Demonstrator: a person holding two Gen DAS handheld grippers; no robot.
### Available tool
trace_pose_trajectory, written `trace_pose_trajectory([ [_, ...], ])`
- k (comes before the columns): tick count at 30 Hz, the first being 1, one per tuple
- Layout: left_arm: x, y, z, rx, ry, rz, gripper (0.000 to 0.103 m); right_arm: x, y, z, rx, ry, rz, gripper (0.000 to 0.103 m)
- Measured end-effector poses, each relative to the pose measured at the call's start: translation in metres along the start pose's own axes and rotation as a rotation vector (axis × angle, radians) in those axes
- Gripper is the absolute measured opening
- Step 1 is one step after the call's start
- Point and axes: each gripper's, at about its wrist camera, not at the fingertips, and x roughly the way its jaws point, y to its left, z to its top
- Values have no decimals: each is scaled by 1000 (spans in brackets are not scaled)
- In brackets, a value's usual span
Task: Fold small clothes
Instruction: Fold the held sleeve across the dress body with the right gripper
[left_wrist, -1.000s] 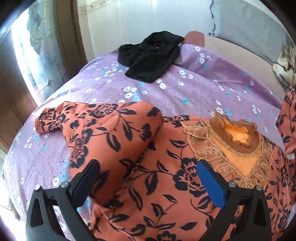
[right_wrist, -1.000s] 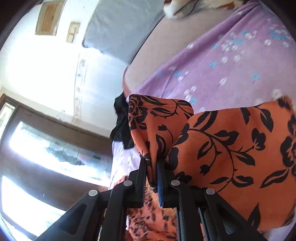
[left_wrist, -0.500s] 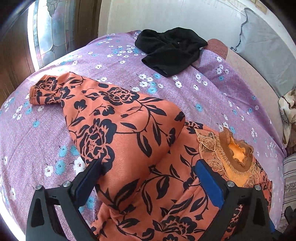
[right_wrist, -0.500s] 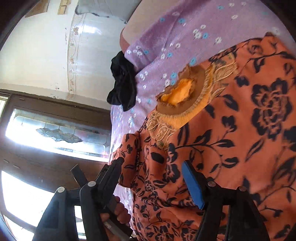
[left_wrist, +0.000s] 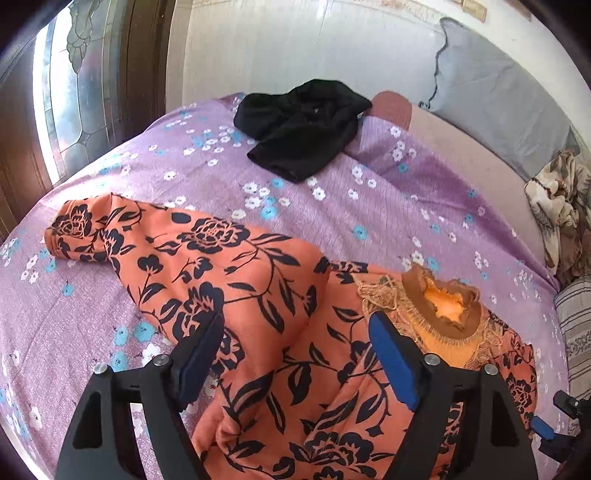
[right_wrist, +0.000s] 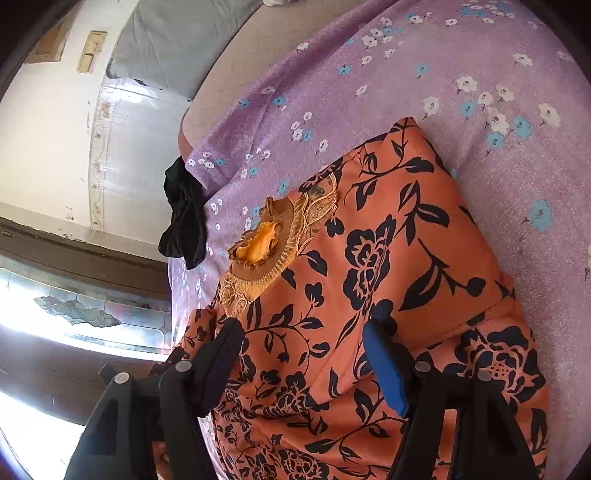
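An orange top with black flowers (left_wrist: 258, 280) lies spread on the bed, its frilled collar (left_wrist: 443, 306) to the right. One sleeve (left_wrist: 81, 229) stretches out to the left. My left gripper (left_wrist: 295, 347) hovers over the shoulder area; its jaws are closing, with the cloth lying under the gap and neither pad pressing on it. In the right wrist view the other sleeve (right_wrist: 406, 206) lies folded across the top (right_wrist: 369, 258), beside the collar (right_wrist: 258, 247). My right gripper (right_wrist: 303, 354) stands open just above the body cloth, holding nothing.
A crumpled black garment (left_wrist: 303, 129) lies at the far side of the purple flowered sheet (left_wrist: 369, 206). A grey pillow (left_wrist: 498, 99) leans on the wall, and a patterned cloth (left_wrist: 561, 206) is bunched at the right. A glass door (left_wrist: 74, 92) stands to the left.
My right gripper has opened and let go of the sleeve, which now lies folded over the top. The left jaws have narrowed a little and the left view has swung.
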Motion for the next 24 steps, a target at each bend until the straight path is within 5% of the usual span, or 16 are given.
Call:
trace_pose_trajectory([
  [5, 12, -26, -6, 83, 85, -176, 81, 8, -3, -2, 18, 18, -13, 71],
  [10, 59, -38, -21, 87, 265, -181, 81, 7, -6, -2, 24, 14, -26, 71],
  [15, 62, -41, -27, 90, 248, -182, 77, -12, -8, 7, 5, -64, -54, 71],
  [18, 56, -50, -30, 109, 253, -280, 27, -29, -14, 16, 8, -132, -64, 67],
  [19, 55, -54, -32, 126, 258, -300, 12, -32, -17, 18, 17, -143, -69, 55],
  [21, 54, -61, -36, 157, 264, -326, 6, -32, -24, 23, 32, -145, -110, 36],
  [24, 53, -70, -37, 198, 252, -297, 6, -23, -38, 26, 84, -115, -165, 36],
])
